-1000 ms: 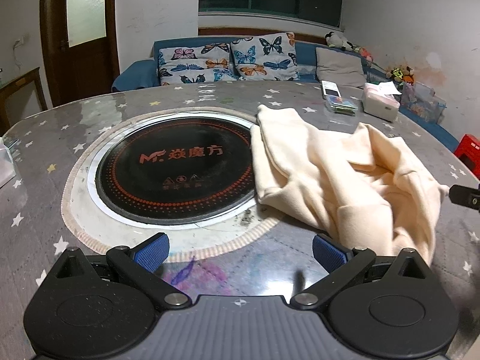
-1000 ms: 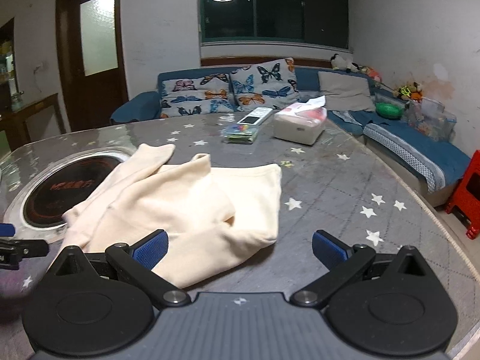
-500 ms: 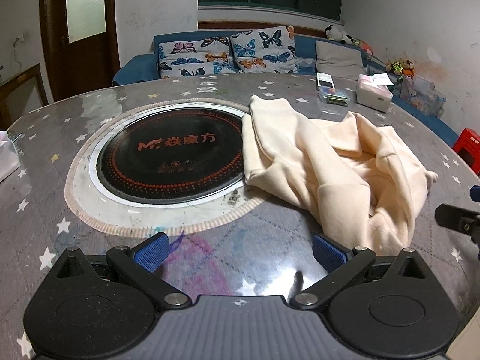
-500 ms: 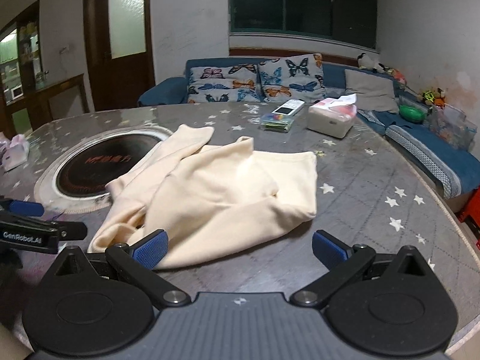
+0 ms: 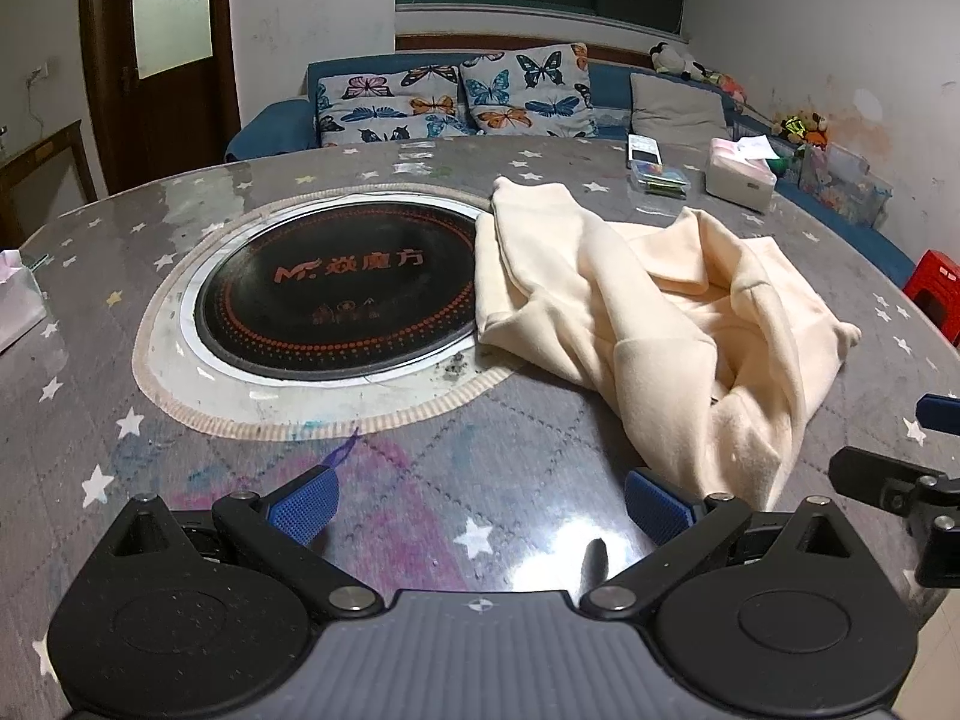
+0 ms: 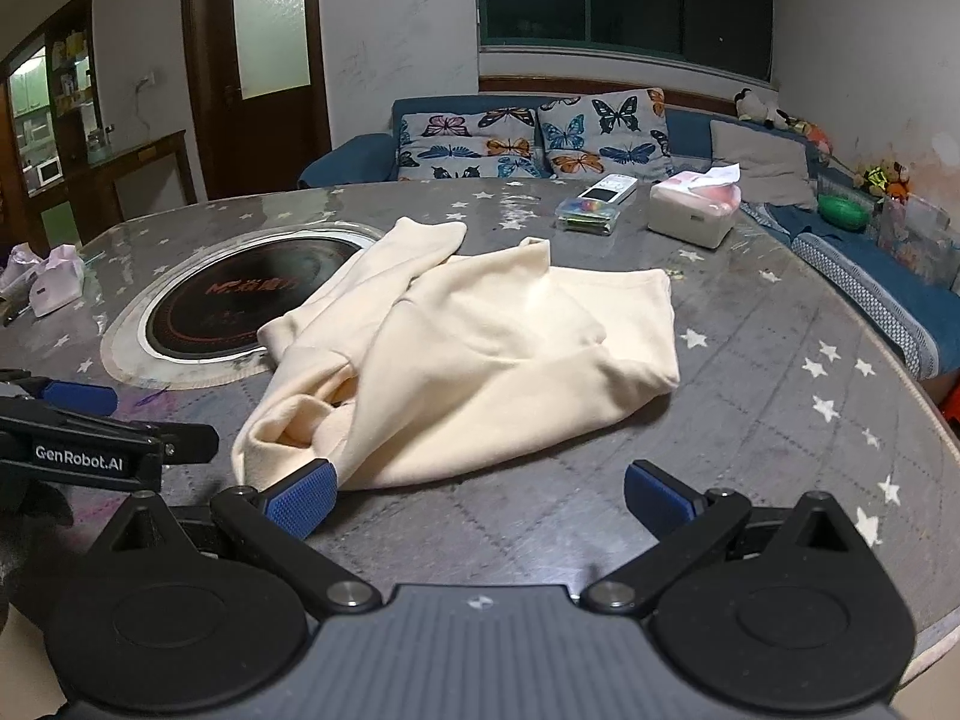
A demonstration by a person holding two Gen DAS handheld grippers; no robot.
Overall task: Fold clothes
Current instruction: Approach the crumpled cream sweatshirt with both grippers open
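A cream garment point(image 5: 648, 312) lies crumpled on the round grey star-patterned table point(image 5: 90, 312), right of the black induction hob point(image 5: 336, 288). It also shows in the right wrist view point(image 6: 480, 354). My left gripper point(image 5: 480, 507) is open and empty, held over the table's near edge, its right pad close to the garment's near hem. My right gripper point(image 6: 480, 498) is open and empty, its left pad just at the garment's near edge. The left gripper shows at the left of the right wrist view point(image 6: 84, 420).
A white tissue box point(image 6: 696, 210), a remote and a small clear box point(image 6: 588, 213) sit at the table's far side. A tissue pack point(image 6: 54, 276) lies at the left. A blue sofa with butterfly cushions point(image 6: 534, 138) stands behind. A red stool point(image 5: 936, 294) is at the right.
Both grippers have pulled back toward the table's near edge and risen a little, so more of the table and garment shows. The garment has not moved. Both stay open.
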